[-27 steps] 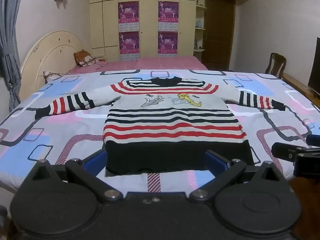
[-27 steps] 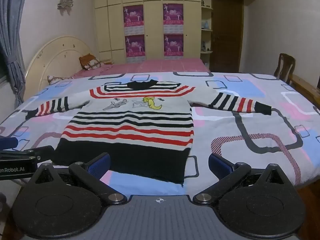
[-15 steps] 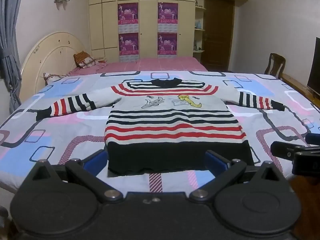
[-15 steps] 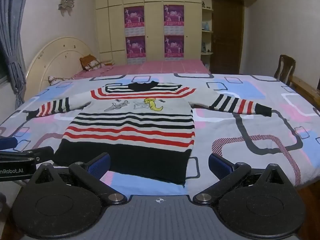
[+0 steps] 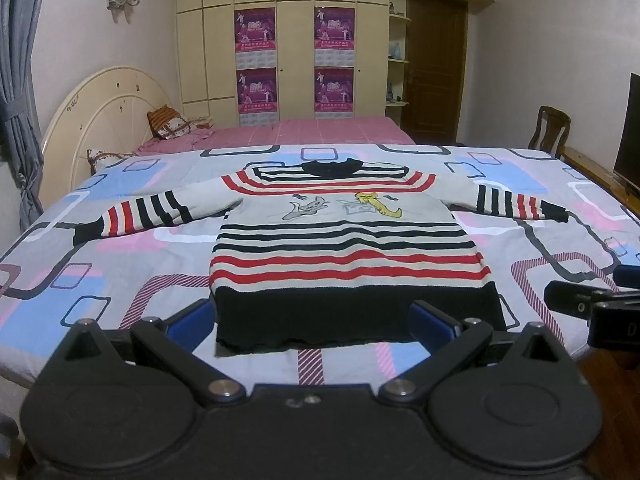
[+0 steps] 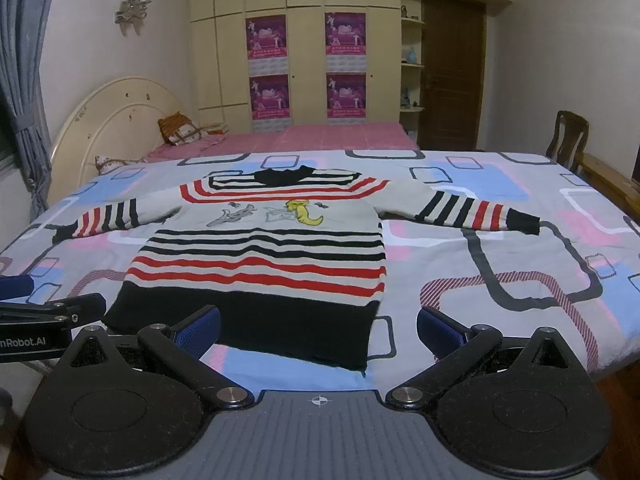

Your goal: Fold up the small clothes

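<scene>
The striped sweater (image 5: 344, 248) lies flat and face up in the middle of the bed (image 5: 100, 280), spread on the patterned quilt (image 5: 560, 248). Its black collar (image 5: 330, 168) points to twelve o'clock and its broad black hem (image 5: 352, 320) sits at six o'clock, nearest the bed's edge. The left sleeve (image 5: 136, 216) runs out toward nine o'clock and the right sleeve (image 5: 516, 206) toward three o'clock, so every fold line is exposed. This layout suggests the garment has been smoothed ready for folding, with no fold yet made.

The left gripper (image 5: 312, 322) hovers just short of the hem, tilted down at it. Its blue-padded fingers (image 5: 434, 324) stand wide apart with nothing between them, and the hem shows in the gap. In its own view, the right gripper (image 6: 318, 330) hangs over the hem's right corner at about five o'clock of the garment, fingers (image 6: 200, 326) likewise spread and empty. Each tool shows at the edge of the other's view, so they sit side by side. That placement probably prepares a two-point pinch, and knit this soft will likely sag between the two grips.

Beyond the bed are a pink mattress (image 5: 320, 130), a cream headboard (image 5: 100, 116) at ten o'clock, a wardrobe (image 5: 280, 40) with posters (image 5: 256, 32) at twelve, and a wooden chair (image 5: 552, 124) at two.
</scene>
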Demonstrator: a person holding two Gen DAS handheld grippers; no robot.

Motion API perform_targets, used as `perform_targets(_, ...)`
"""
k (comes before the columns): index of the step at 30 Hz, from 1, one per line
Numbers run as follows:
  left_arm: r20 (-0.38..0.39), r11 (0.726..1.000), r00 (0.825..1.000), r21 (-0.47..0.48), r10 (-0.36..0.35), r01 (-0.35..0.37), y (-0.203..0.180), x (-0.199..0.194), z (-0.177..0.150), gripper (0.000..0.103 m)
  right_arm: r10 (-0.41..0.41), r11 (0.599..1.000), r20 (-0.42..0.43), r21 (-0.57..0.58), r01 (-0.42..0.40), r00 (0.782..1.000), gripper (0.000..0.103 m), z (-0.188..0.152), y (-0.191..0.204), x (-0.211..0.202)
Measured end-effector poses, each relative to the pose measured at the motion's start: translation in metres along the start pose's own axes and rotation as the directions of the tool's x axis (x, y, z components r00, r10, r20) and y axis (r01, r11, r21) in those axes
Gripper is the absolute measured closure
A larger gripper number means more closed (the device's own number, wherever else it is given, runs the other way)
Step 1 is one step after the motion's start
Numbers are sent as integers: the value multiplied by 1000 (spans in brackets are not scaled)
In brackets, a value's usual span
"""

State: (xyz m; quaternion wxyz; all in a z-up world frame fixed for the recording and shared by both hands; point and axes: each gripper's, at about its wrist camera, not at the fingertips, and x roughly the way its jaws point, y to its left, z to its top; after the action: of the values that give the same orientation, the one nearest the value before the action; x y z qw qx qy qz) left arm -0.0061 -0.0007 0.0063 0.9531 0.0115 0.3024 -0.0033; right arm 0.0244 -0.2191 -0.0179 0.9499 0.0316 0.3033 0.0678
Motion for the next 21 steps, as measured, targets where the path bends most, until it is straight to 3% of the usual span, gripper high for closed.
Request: perform_targets(21, 10, 1000, 1000, 3, 5, -5, -1, -5, 1, 0, 4, 1000, 8, -3, -4, 1000, 0, 0, 1, -2)
